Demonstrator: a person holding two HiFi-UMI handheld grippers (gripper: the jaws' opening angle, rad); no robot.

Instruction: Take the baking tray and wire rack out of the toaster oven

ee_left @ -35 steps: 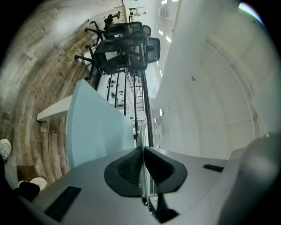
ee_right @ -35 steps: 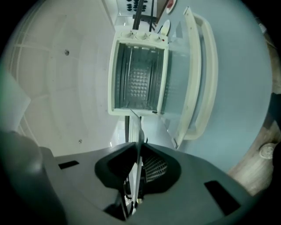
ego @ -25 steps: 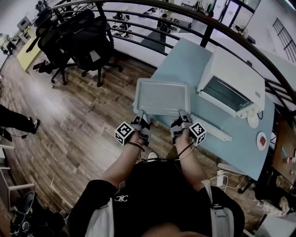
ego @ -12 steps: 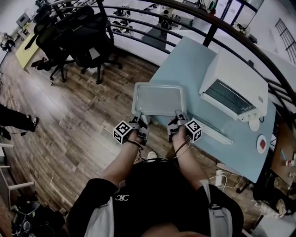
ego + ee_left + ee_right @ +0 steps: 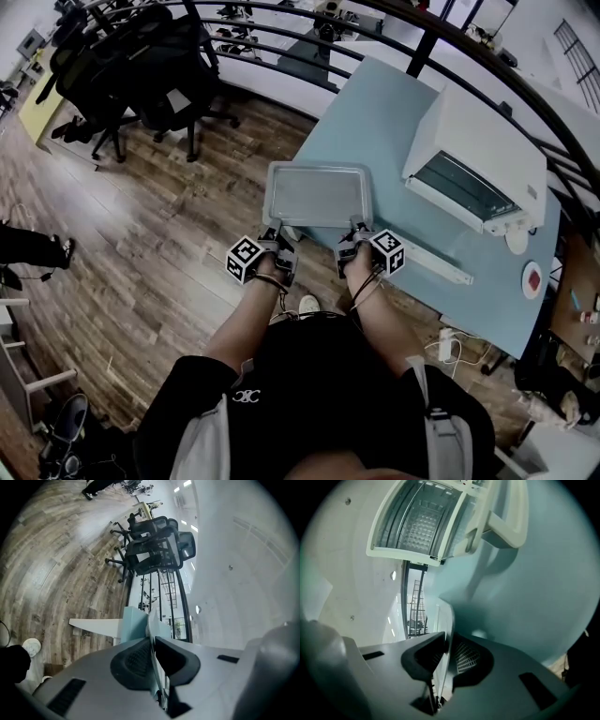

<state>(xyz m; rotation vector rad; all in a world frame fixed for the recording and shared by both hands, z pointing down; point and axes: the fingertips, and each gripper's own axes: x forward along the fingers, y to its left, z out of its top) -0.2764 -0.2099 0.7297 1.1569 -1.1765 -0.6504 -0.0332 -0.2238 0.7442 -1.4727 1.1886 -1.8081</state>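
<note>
Two-handed hold on shallow grey metal baking tray point(image 5: 317, 194): near rim pinched in narrowly parted left gripper point(image 5: 275, 234), jaws just eased slightly wider, and right gripper point(image 5: 356, 231), over pale blue table point(image 5: 375, 112). Next, probably: set down, release, fetch wire rack point(image 5: 419, 524) from white toaster oven point(image 5: 487, 141).

tongs point(image 5: 153, 643) gripping baking tray point(image 5: 151, 620), chairs point(image 5: 157, 548) behind

one baking tray point(image 5: 317, 194), one toaster oven point(image 5: 478, 150) with one open door point(image 5: 428, 257), one bench point(image 5: 375, 112), one railing point(image 5: 427, 45), at least two office chairs point(image 5: 178, 84).
</note>
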